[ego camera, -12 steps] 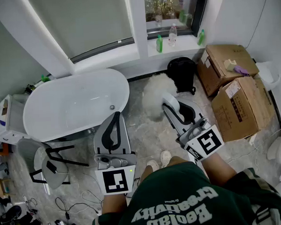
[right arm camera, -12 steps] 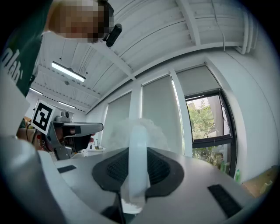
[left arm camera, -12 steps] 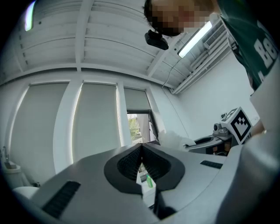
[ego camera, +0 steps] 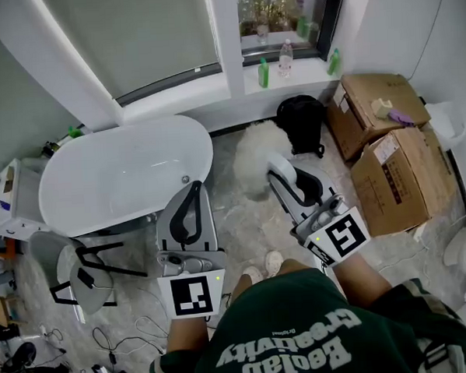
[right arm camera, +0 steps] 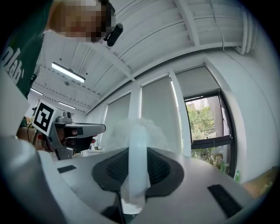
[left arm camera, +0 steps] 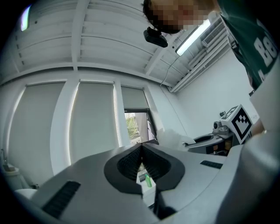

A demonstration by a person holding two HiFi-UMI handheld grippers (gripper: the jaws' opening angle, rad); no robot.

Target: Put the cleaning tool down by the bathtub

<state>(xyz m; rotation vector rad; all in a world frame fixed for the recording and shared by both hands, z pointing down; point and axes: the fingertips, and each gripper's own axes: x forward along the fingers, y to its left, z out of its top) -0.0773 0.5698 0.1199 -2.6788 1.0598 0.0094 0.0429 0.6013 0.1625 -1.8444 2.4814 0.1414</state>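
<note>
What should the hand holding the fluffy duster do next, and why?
Probably lower the right gripper toward the floor beside the bathtub. Its jaws clamp the handle of the fluffy duster, which seems raised, off to the tub's side, not set down yet.

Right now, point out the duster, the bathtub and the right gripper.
duster [ego camera: 255,159], head view, fluffy white head.
bathtub [ego camera: 120,178], head view, bare inner floor.
right gripper [ego camera: 277,165], head view, between its fingertips.

Marbled floor [ego camera: 249,229], shaded window [ego camera: 132,39]
</note>
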